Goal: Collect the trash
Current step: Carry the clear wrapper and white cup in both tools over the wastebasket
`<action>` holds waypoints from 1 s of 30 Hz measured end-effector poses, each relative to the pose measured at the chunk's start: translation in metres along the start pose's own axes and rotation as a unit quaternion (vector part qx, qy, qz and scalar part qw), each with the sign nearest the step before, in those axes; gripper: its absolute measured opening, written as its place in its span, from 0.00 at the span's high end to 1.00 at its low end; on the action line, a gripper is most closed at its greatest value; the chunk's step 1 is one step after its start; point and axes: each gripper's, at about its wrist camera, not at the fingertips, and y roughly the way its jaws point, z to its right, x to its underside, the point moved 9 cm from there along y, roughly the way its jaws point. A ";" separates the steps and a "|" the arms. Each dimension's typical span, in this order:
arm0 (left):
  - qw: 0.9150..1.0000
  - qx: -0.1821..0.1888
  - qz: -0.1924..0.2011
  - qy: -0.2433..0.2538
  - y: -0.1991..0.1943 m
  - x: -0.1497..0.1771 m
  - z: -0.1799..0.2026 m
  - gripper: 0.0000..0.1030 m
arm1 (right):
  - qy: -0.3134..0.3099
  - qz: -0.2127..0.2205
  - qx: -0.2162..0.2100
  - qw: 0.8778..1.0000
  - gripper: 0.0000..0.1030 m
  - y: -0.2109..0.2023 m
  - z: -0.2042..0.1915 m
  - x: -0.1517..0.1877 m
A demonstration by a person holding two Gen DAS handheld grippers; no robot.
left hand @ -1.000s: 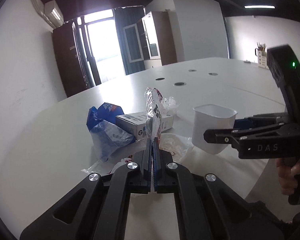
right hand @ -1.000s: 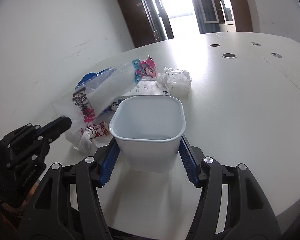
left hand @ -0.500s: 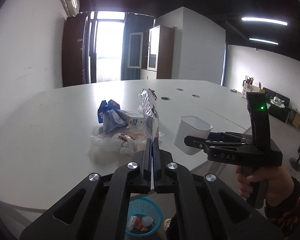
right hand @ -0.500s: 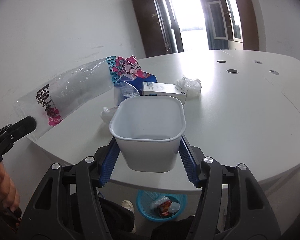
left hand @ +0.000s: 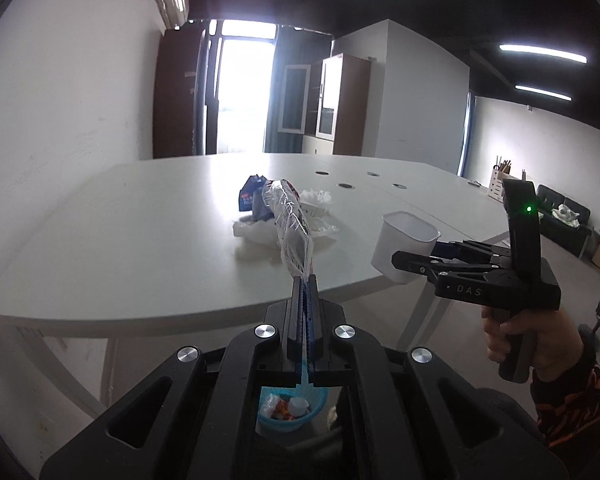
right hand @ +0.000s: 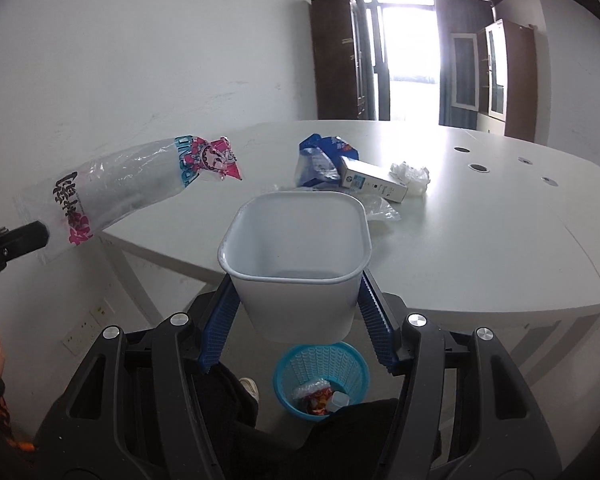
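Below, blue bin (right hand: pixel 321 376) partly hidden; left hand-held gripper (left hand: pixel 305 280) pinches wrapper (left hand: pixel 288 228) (probably plastic), right (right hand: pixel 296 300) clamps cup (right hand: pixel 296 256).

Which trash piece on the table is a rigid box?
The white carton lying on its side between the blue bag and the crumpled tissue; those and the plastic film are soft.

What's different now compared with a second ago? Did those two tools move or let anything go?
Both tools pulled back off the table and now sit above the blue basket on the floor. The left tool still pinches the clear wrapper, the right tool still grips the white tub. The rest of the trash stayed on the table.
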 end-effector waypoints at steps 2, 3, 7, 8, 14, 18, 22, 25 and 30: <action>0.999 0.020 -0.026 -0.008 -0.004 0.013 -0.001 1.00 | -0.003 -0.013 -0.010 1.000 0.46 0.001 -0.005 0.010; 0.998 0.042 -0.044 -0.018 -0.003 0.022 0.002 1.00 | 0.002 -0.020 -0.020 1.000 0.46 0.003 -0.008 0.015; 0.993 0.068 -0.094 -0.024 0.009 0.061 0.016 1.00 | -0.001 -0.039 -0.034 0.999 0.46 0.013 -0.017 0.035; 0.994 0.052 -0.100 -0.015 0.013 0.069 0.017 1.00 | -0.001 -0.046 -0.036 0.998 0.46 0.016 -0.018 0.041; 0.986 0.039 -0.162 -0.006 0.058 0.114 0.019 1.00 | -0.008 -0.089 -0.039 0.995 0.46 0.035 -0.024 0.082; 0.981 0.031 -0.189 -0.020 0.087 0.134 0.007 1.00 | 0.002 -0.113 -0.040 0.993 0.46 0.054 -0.019 0.104; 0.976 0.025 -0.210 -0.048 0.113 0.152 -0.008 1.00 | 0.012 -0.140 -0.030 0.990 0.46 0.080 -0.008 0.127; 0.971 0.027 -0.229 -0.066 0.137 0.169 -0.016 1.00 | 0.018 -0.163 -0.026 0.986 0.46 0.099 -0.001 0.147; 0.960 0.016 -0.267 -0.085 0.183 0.198 -0.035 1.00 | 0.040 -0.204 -0.029 0.978 0.46 0.136 0.010 0.177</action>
